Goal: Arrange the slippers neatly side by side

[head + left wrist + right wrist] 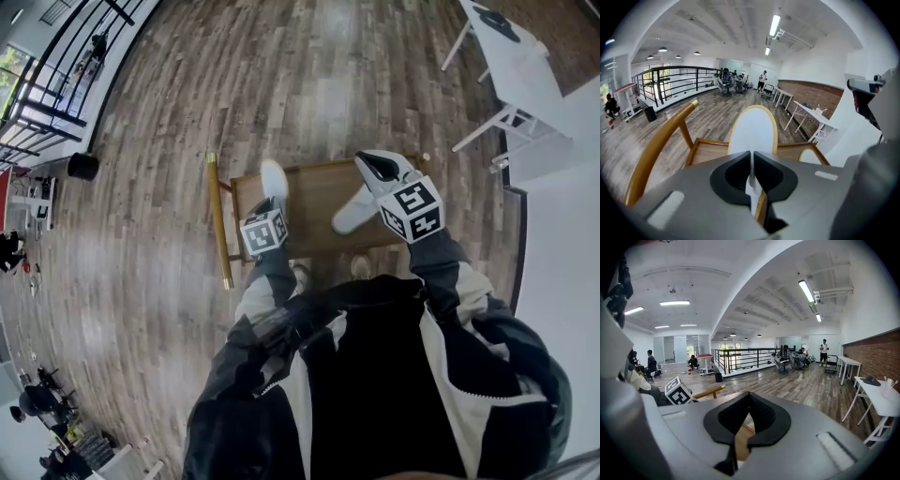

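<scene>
The left gripper (751,168) has its jaws pinching the thin rim of one white slipper (753,131), which stands on end above the low wooden worktop (314,202) at the middle of the head view. The second slipper (354,211) lies on the worktop toward the right, just under the right gripper (749,411), whose jaws are pressed together with nothing seen between them. A curved wooden rail (217,225) borders the worktop's left side. A white table (520,61) stands upper right and a black bin (82,166) far left.

Head view looks steeply down; both gripper views look across the chair (314,199).
</scene>
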Available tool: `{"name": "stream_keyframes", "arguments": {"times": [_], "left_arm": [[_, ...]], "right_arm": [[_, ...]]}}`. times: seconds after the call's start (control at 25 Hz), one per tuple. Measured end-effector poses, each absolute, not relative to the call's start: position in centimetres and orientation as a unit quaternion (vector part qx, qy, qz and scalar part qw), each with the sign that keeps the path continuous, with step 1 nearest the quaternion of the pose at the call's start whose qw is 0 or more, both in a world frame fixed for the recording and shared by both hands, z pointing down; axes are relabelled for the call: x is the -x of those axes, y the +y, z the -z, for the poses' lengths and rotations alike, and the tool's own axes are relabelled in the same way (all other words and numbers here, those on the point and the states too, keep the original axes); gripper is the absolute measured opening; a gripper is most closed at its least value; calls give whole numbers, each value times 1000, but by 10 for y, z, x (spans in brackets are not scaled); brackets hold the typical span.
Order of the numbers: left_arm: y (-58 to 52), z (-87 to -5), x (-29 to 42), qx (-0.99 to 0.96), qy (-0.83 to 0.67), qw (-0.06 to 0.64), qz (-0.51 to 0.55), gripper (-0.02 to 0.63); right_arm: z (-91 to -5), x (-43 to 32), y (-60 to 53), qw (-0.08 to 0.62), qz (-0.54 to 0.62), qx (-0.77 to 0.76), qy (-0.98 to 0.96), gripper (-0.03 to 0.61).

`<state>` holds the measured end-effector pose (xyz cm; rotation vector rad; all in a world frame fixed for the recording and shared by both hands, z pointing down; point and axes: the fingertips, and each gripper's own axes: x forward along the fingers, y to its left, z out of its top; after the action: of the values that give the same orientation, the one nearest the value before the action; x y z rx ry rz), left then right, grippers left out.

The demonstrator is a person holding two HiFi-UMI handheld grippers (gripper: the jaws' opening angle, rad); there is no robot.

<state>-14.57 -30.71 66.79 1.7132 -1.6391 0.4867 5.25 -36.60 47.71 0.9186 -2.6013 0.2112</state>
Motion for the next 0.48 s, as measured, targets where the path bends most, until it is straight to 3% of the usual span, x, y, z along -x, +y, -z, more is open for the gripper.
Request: {"name": "stream_keyframes", "arguments": {"times": [0.48], "left_arm": [[-273, -608, 180, -649, -679, 321, -119, 28]], "right_arm": [[-479, -6, -357, 174, -69, -277, -942, 6]]}}
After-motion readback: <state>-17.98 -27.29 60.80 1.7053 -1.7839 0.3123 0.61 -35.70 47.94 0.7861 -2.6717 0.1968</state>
